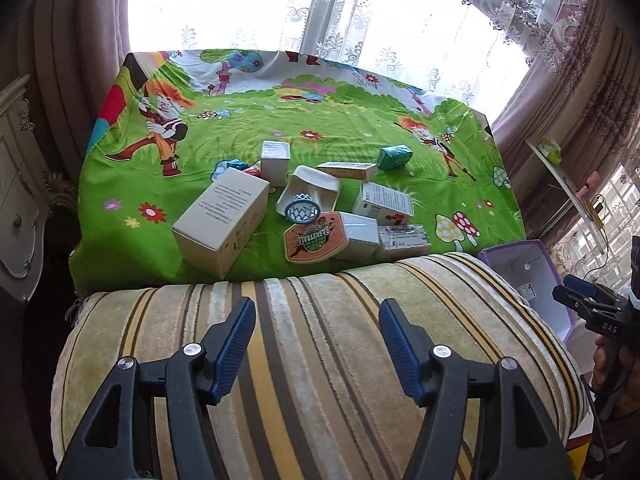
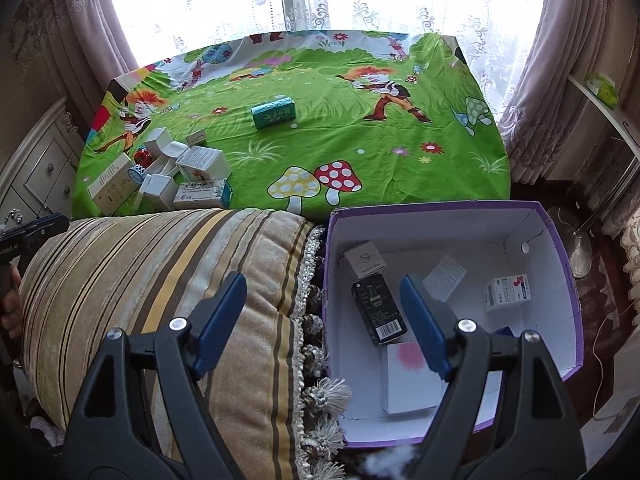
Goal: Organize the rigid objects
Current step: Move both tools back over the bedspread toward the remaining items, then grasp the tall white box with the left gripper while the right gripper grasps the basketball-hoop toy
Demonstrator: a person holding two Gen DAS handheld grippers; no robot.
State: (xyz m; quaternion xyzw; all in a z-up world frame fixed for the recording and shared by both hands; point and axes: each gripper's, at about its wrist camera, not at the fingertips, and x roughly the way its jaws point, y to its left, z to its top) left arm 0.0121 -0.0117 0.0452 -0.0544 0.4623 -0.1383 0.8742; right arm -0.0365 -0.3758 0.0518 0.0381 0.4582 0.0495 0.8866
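boxes are what this job turns on, and the sorting looks partly done. in the right wrist view the purple-walled carton (image 2: 568, 280) at about 4 o'clock already holds a black box with a barcode (image 2: 378, 308), a small grey cube box (image 2: 365, 258), a white box with a pink blotch (image 2: 408, 376), a red-and-white packet (image 2: 507, 292) and a white leaflet (image 2: 445, 278). left to move, by my reckoning: the cluster on the green cartoon-print counter (image 1: 360, 120), seen in the left wrist view around 12 o'clock, with a large cream box (image 1: 222, 220), an orange basketball board with its blue hoop (image 1: 310, 236), a white tray-like lid (image 1: 310, 192), several small white cartons and a teal box (image 1: 394, 157) lying apart from the heap. these are mostly stiff, flat-faced, sharp-edged cardboard; the hoop looks like plastic. a plush striped cushion (image 1: 320, 340) lies between the hands and the counter. left gripper (image 1: 318, 320) has its jaws moderately apart over the cushion, holding nothing; right gripper (image 2: 324, 300) has its jaws wide and bare, straddling the carton's near wall.
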